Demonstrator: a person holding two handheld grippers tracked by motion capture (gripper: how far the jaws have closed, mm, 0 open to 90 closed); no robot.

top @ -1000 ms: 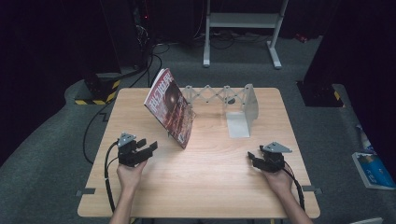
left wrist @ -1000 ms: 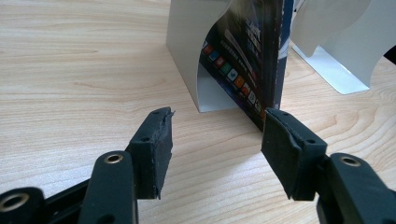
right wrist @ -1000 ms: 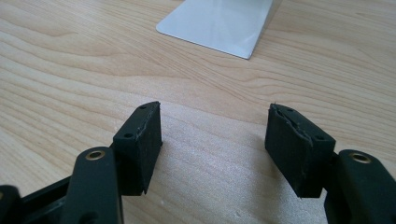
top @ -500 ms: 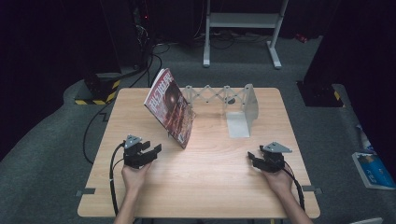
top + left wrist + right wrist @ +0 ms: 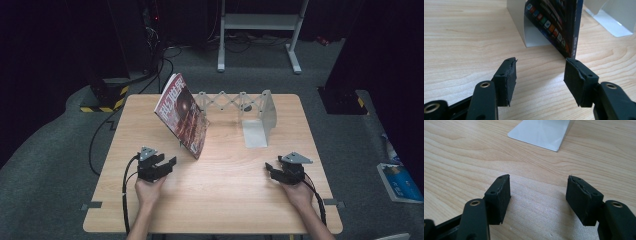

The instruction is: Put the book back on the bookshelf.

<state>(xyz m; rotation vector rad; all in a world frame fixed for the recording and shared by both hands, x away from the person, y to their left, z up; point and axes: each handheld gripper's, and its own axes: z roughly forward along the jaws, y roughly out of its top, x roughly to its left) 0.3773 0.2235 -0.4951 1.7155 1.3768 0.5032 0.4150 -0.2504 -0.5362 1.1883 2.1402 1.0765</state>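
A red-covered book (image 5: 181,114) leans tilted against the left plate of a grey expandable bookend rack (image 5: 235,102) on the wooden table (image 5: 215,200). The book's dark back cover (image 5: 554,22) and spine rise just ahead of my left gripper. My left gripper (image 5: 165,165) rests low on the table in front of the book, open and holding nothing. My right gripper (image 5: 271,170) sits near the right front of the table, also open and holding nothing. Its jaws point toward the rack's right metal plate (image 5: 541,132), a short way off.
The rack's right end plate (image 5: 260,125) stands upright with its flat foot on the table. A blue booklet (image 5: 400,180) lies on the carpet at the right. A black-and-yellow striped base (image 5: 102,102) and cables lie on the floor at the far left.
My left gripper has slid back toward the front of the table and a little to the right, away from the book. The right gripper has stayed in place.
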